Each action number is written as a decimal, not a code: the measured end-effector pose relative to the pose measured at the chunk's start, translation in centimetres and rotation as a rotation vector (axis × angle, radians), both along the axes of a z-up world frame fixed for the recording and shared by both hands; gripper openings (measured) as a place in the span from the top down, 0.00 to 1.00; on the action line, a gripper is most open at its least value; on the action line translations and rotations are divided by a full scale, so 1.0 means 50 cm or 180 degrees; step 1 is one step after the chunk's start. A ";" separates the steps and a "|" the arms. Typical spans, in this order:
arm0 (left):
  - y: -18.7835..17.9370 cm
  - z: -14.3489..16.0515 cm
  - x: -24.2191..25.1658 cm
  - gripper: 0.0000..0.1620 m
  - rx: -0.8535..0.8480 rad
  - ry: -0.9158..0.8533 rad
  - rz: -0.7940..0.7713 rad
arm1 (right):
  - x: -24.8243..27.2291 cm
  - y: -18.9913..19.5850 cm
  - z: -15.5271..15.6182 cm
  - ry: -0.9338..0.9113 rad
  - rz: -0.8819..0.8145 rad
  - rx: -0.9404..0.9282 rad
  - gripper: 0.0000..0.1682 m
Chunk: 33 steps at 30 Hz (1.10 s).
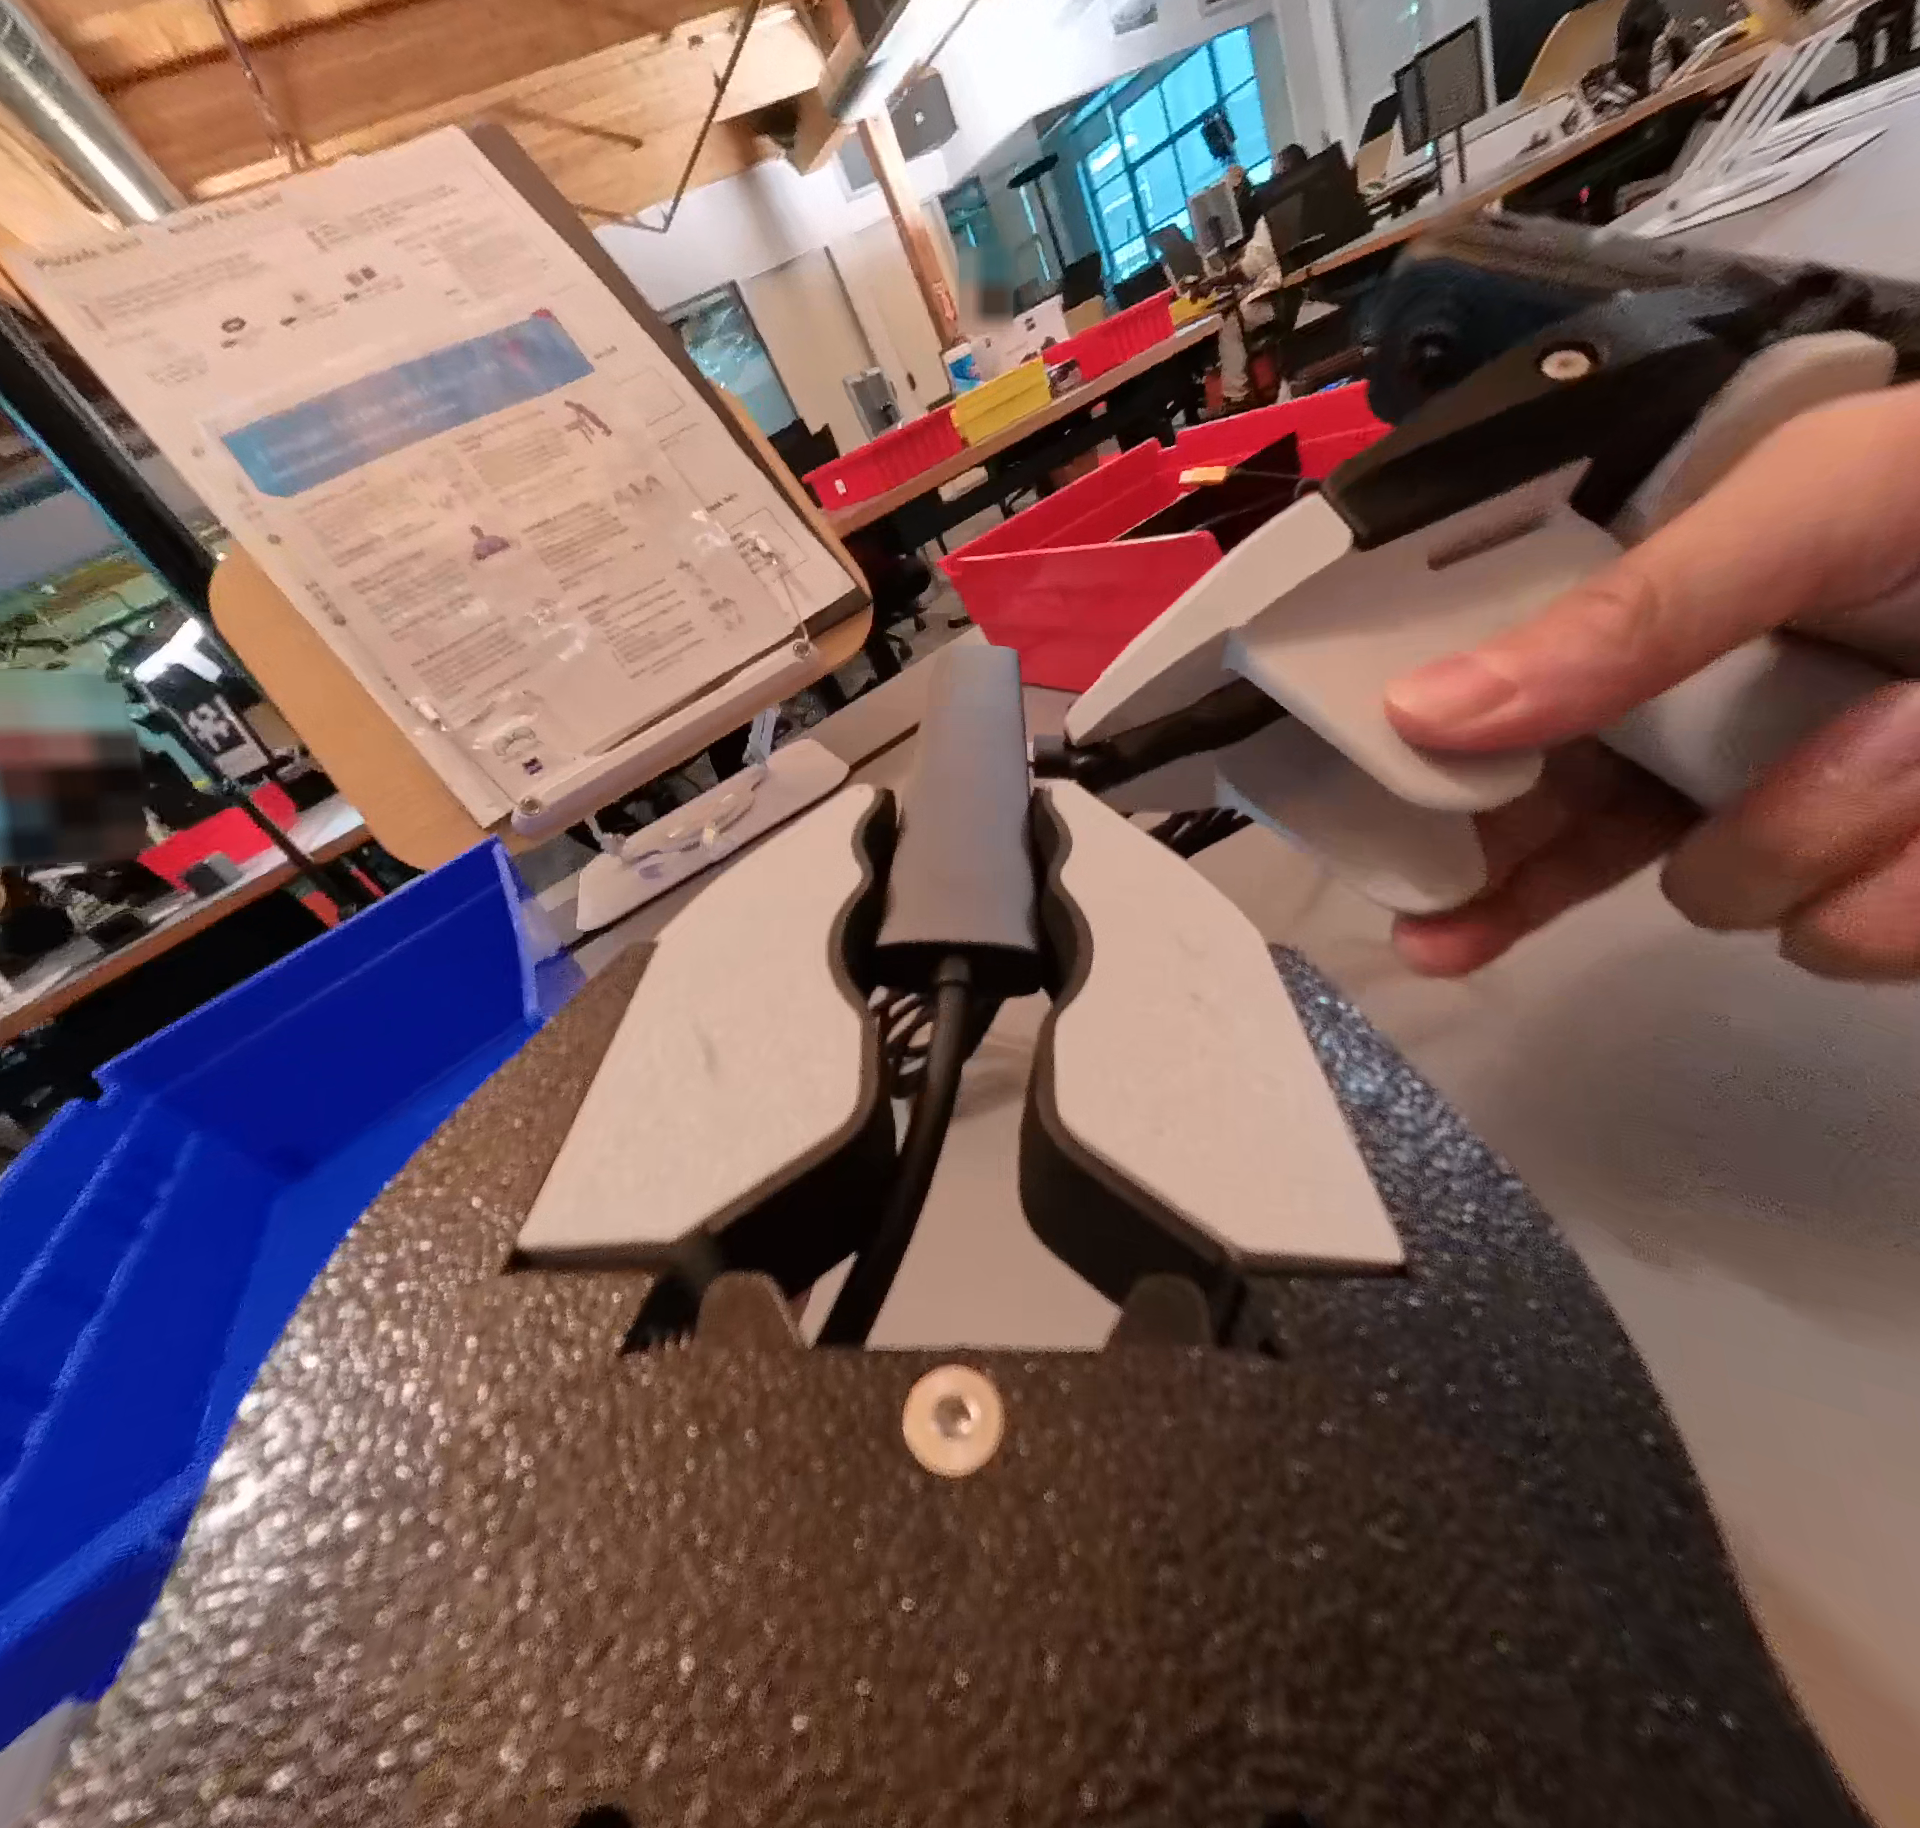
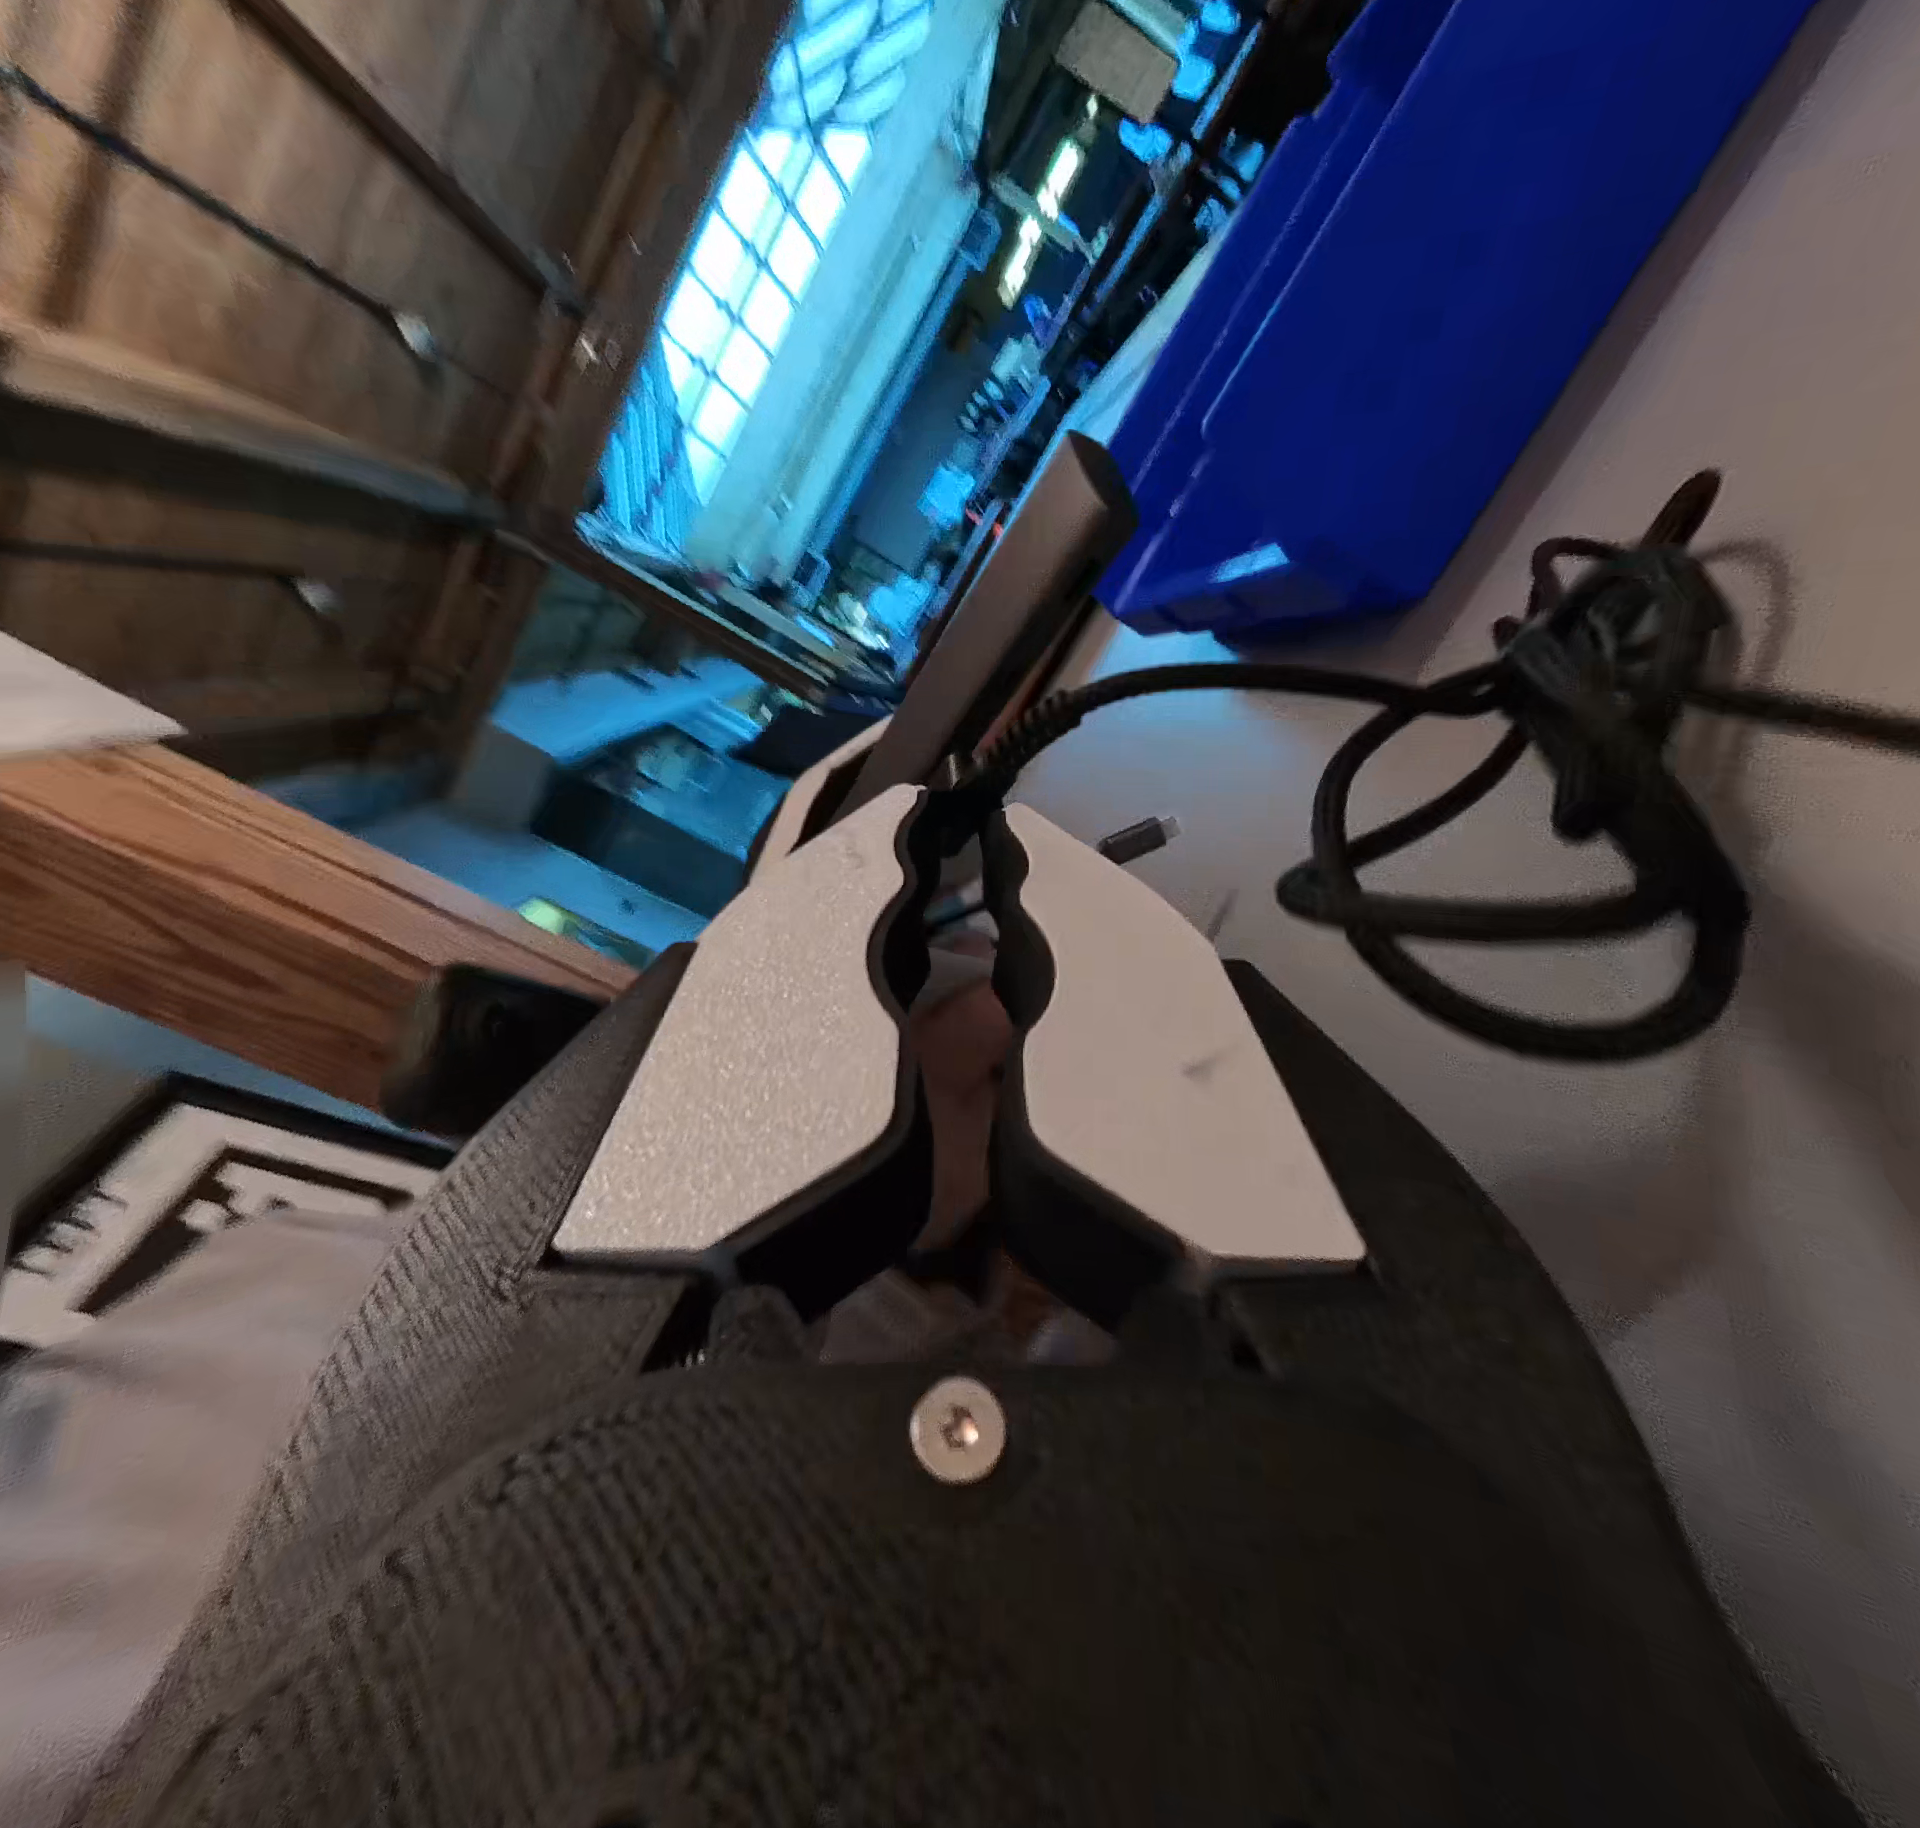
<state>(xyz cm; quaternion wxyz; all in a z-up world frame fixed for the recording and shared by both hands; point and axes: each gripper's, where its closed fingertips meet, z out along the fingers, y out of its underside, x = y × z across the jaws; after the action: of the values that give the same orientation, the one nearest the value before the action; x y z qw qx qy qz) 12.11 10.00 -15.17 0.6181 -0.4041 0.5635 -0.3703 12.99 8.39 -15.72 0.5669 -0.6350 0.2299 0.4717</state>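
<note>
My left gripper (image 1: 961, 812) is shut on a slim dark grey hub (image 1: 966, 770), held above the table. A black cable (image 1: 925, 1103) leaves the hub's near end and runs back between the fingers. My right gripper (image 1: 1091, 729), held by a hand (image 1: 1714, 739), meets the hub's right side. In the right wrist view the right gripper (image 2: 961, 802) is shut on the black plug of a braided cable (image 2: 1195, 682) at the side of the hub (image 2: 1029, 615). The cable runs to a tied, looped bundle (image 2: 1600, 635) on the table.
A blue bin (image 1: 260, 1155) stands at the left and also shows in the right wrist view (image 2: 1455, 272). An instruction sheet on a stand (image 1: 468, 469) is behind the hub. Red bins (image 1: 1081, 573) stand at the back right. A loose plug (image 2: 1138, 833) lies on the grey table (image 1: 1662, 1207). My left and right fingertips are right by each other.
</note>
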 end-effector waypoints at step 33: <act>0.144 0.047 -0.048 0.85 -0.0752 -0.0312 0.0254 | 0.414 -0.213 0.310 -0.1129 -0.1355 0.0247 0.95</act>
<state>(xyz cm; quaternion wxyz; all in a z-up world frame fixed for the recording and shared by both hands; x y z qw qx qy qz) 9.69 17.18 -12.81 0.6072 -0.4776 0.4686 -0.4285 33.71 -2.27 -0.20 0.7086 -0.6229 0.2370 0.2319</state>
